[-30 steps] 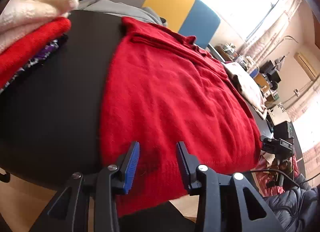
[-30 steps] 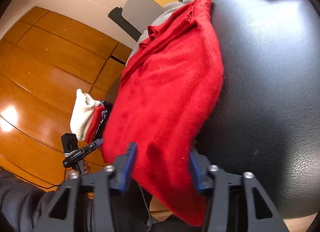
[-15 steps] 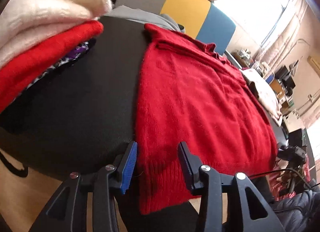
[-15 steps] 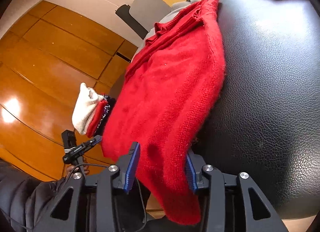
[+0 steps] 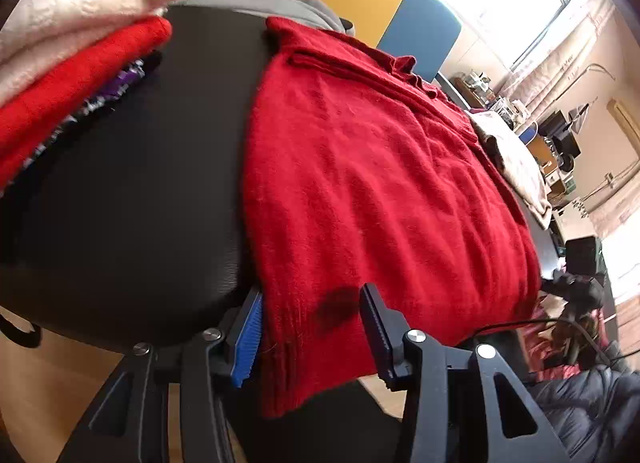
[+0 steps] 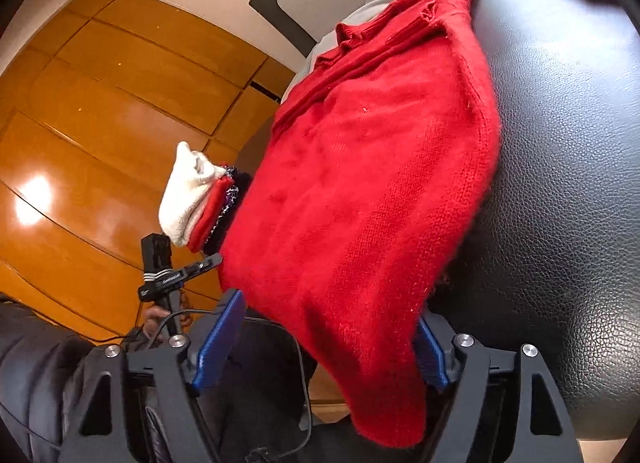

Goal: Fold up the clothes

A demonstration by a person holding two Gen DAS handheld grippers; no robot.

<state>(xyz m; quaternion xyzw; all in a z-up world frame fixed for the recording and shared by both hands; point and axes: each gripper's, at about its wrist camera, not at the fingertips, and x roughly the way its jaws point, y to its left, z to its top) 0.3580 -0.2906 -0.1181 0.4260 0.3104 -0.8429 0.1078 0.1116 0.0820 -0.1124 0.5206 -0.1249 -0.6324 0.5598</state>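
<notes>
- The red sweater (image 5: 380, 191) lies flat on the black table (image 5: 132, 199), its long axis running from the lower middle of the frame to the collar at upper middle; the hem hangs over the near edge.
- The left hand-held gripper (image 5: 312, 337) straddles the hem's left corner, jaws half open, pads not pressing.
- The right hand-held gripper (image 6: 320, 347) straddles the opposite corner; its jaws are opening, cloth loose between them.
- Both are equally near; the fold likely goes away, toward the collar.
</notes>
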